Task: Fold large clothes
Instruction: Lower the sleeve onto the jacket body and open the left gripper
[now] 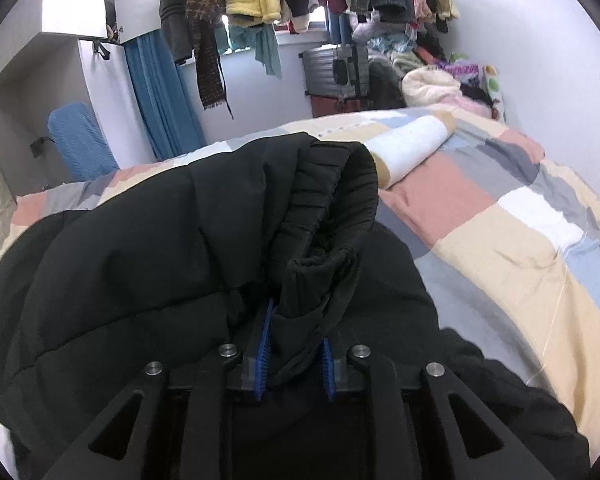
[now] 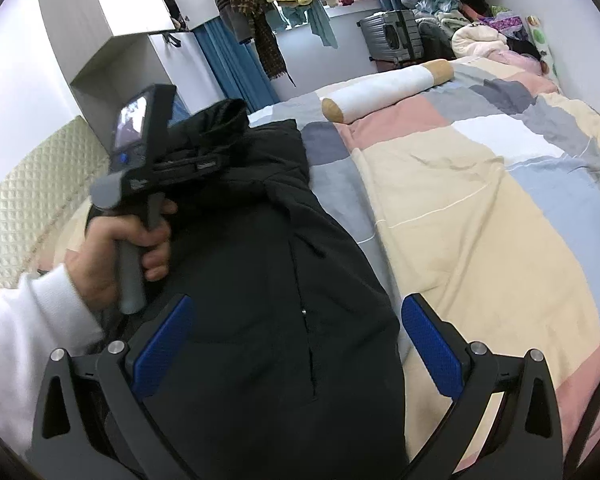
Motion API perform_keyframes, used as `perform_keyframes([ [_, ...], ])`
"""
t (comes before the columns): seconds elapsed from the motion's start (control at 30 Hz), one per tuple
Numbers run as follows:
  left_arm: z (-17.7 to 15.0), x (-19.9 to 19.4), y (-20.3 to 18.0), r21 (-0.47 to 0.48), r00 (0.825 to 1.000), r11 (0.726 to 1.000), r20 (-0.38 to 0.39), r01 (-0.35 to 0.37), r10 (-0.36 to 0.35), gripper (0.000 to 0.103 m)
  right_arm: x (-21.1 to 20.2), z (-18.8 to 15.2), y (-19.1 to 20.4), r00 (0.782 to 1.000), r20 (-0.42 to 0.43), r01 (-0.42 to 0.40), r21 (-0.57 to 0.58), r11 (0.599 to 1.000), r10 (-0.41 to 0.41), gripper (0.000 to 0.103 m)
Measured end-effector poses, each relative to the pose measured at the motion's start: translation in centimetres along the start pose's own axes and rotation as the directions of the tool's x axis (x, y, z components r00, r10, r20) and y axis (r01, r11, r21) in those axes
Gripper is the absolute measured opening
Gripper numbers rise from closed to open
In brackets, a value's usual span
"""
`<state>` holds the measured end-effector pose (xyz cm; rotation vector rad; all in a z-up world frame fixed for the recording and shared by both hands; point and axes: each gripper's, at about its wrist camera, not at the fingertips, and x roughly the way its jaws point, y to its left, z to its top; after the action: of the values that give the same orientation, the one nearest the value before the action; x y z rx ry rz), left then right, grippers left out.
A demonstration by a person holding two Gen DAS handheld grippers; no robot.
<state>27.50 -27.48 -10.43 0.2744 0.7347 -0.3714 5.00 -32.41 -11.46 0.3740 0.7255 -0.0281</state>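
Left wrist view, items listed left to right with the black jacket (image 1: 140, 260) as landmark: one jacket, padded, spread on one patchwork quilt (image 1: 500, 240); one ribbed cuff (image 1: 340, 192) raised above the jacket body; one left gripper (image 1: 296, 356), its two blue pads (image 1: 263, 360) pinched narrow on a bunch of sleeve fabric just below that cuff; one bolster pillow (image 1: 412, 144) beyond and right of the jacket.

Right wrist view, same order: one hand (image 2: 112, 248) in a white sleeve, left of the jacket's centre seam, holding the left gripper's handle over the jacket; one jacket front with one zip line (image 2: 304, 312); one right gripper (image 2: 296, 344), jaws wide, holding nothing, poised over the jacket's lower body.

Handling note (judgement): carry the sleeve across the jacket's chest and lay it flat; the free gripper could pin the body so the slippery padding does not drag
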Motion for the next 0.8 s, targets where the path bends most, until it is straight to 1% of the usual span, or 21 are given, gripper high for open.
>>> perform_keyframes([
  [0.07, 0.1, -0.8, -0.1, 0.012, 1.0, 1.0, -0.015, -0.012, 0.012, 0.025, -0.2, 0.0, 0.4, 1.0, 0.008, 0.012, -0.012, 1.0, -0.012, 0.103],
  [0.1, 0.1, -1.2, -0.1, 0.019, 1.0, 1.0, -0.021, -0.019, 0.019, 0.029, -0.4, 0.0, 0.6, 1.0, 0.014, 0.021, -0.022, 1.0, -0.021, 0.103],
  [0.17, -0.2, -1.9, -0.3, 0.035, 0.999, 0.999, -0.036, -0.037, 0.038, 0.042, -0.6, 0.0, 0.9, 0.999, 0.019, 0.029, -0.031, 0.999, -0.028, 0.103],
  [0.23, -0.7, -3.1, -0.6, 0.056, 0.998, 0.997, -0.026, -0.051, 0.052, 0.067, -0.8, 0.0, 1.2, 0.999, 0.024, 0.036, -0.043, 0.998, -0.035, 0.103],
  [0.27, -0.9, -3.7, -0.8, 0.066, 0.998, 0.996, -0.013, -0.058, 0.06, 0.07, -0.9, -0.1, 1.4, 0.999, 0.027, 0.042, -0.049, 0.998, -0.041, 0.103],
  [0.33, -1.3, -5.2, -1.0, 0.078, 0.998, 0.995, 0.013, -0.067, 0.066, 0.072, -1.1, 0.0, 1.6, 0.998, 0.036, 0.054, -0.054, 0.997, -0.052, 0.103],
  [0.4, -1.6, -7.0, -0.8, 0.069, 0.998, 0.996, 0.02, -0.064, 0.063, 0.072, -1.1, 0.1, 1.7, 0.997, 0.041, 0.065, -0.058, 0.996, -0.063, 0.103],
  [0.53, -2.1, -10.5, 0.1, 0.044, 0.997, 0.997, 0.055, -0.056, 0.054, 0.072, -1.3, 0.4, 2.0, 0.997, 0.061, 0.055, -0.06, 0.997, -0.052, 0.103],
  [0.6, -2.5, -12.6, 0.6, 0.021, 0.996, 0.998, 0.074, -0.056, 0.055, 0.072, -1.5, 0.5, 2.4, 0.996, 0.074, 0.05, -0.068, 0.996, -0.045, 0.103],
  [0.73, -4.1, -17.3, 3.1, -0.081, 0.994, 0.997, 0.104, -0.018, 0.026, 0.072, -1.9, 0.3, 3.7, 0.995, 0.093, 0.034, -0.105, 0.994, -0.024, 0.103],
  [0.8, -4.7, -18.9, 4.2, -0.108, 0.993, 0.994, 0.118, -0.011, 0.024, 0.072, -2.1, 0.2, 4.3, 0.995, 0.101, 0.029, -0.124, 0.992, -0.017, 0.103],
])
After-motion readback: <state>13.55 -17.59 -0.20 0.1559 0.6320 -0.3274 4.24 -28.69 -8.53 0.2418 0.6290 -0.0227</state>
